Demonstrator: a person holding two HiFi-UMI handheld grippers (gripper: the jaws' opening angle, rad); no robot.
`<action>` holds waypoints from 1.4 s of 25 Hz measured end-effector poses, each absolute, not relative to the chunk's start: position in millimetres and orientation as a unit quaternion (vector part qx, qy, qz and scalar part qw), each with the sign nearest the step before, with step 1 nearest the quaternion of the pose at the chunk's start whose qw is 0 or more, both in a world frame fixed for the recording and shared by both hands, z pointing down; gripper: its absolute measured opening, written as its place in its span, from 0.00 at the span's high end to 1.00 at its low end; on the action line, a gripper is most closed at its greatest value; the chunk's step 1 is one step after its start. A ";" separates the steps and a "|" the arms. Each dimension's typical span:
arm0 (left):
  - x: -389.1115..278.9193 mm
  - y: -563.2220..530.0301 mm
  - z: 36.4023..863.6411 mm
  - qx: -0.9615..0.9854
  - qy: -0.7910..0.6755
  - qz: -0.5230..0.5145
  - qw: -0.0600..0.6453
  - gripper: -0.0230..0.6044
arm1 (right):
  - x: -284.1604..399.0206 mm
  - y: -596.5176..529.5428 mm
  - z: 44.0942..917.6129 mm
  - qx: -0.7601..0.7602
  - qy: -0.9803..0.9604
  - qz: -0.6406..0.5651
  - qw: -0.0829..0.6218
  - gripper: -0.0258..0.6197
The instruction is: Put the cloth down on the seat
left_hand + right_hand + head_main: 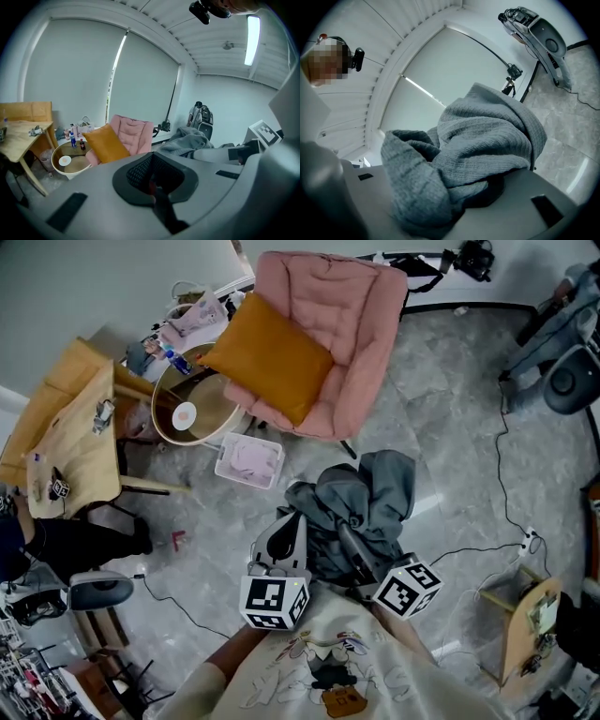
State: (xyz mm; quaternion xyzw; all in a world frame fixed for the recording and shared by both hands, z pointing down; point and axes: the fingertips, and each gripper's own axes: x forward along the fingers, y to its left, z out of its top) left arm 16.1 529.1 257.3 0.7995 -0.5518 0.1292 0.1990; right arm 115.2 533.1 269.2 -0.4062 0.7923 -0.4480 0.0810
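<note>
Cloth: a grey knit cloth [367, 495] hangs bunched in the air over the marble floor [450, 427], just in front of the pink armchair [349, 315] and clear of its seat.
Right hand-held gripper [354, 554]: clamped on the cloth, whose folds spill over both jaws in the right gripper view [485, 190]; it points up and away from the person toward the armchair.
Left hand-held gripper [286, 532]: jaws drawn together with nothing between them in the left gripper view [154, 180]; it is held level beside the right one, tip at the cloth's left edge, aimed at the armchair.
Left forearm [217, 664]: bare, reaching forward from the lower edge toward the armchair.
Armchair seat: an orange cushion [267, 357] leans across its left half.
Left of the armchair: a round side table [214, 418], then a wooden desk [80, 442].
</note>
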 end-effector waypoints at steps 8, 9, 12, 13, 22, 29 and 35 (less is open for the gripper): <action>2.3 449.2 276.0 0.804 -0.534 0.112 0.236 0.96 | 85.8 462.6 288.7 -0.408 0.783 -0.466 0.051 0.61; -0.9 436.3 273.4 0.805 -0.533 0.107 0.237 0.96 | 81.1 451.4 287.7 -0.410 0.782 -0.466 0.049 0.61; -14.9 398.0 264.5 0.813 -0.525 0.096 0.234 0.96 | 64.9 414.9 279.2 -0.413 0.786 -0.458 0.046 0.61; -22.2 385.9 262.6 0.815 -0.523 0.094 0.232 0.96 | 58.1 402.4 276.3 -0.414 0.787 -0.454 0.046 0.61; -78.4 295.9 240.4 0.832 -0.506 0.069 0.215 0.96 | 6.4 324.2 265.1 -0.432 0.785 -0.441 0.055 0.61; -94.0 262.5 243.7 0.845 -0.482 0.066 0.224 0.96 | -14.4 296.0 265.5 -0.446 0.778 -0.439 0.053 0.61; -105.4 247.3 256.5 0.842 -0.475 0.072 0.246 0.96 | -26.3 282.6 274.9 -0.451 0.767 -0.454 0.057 0.61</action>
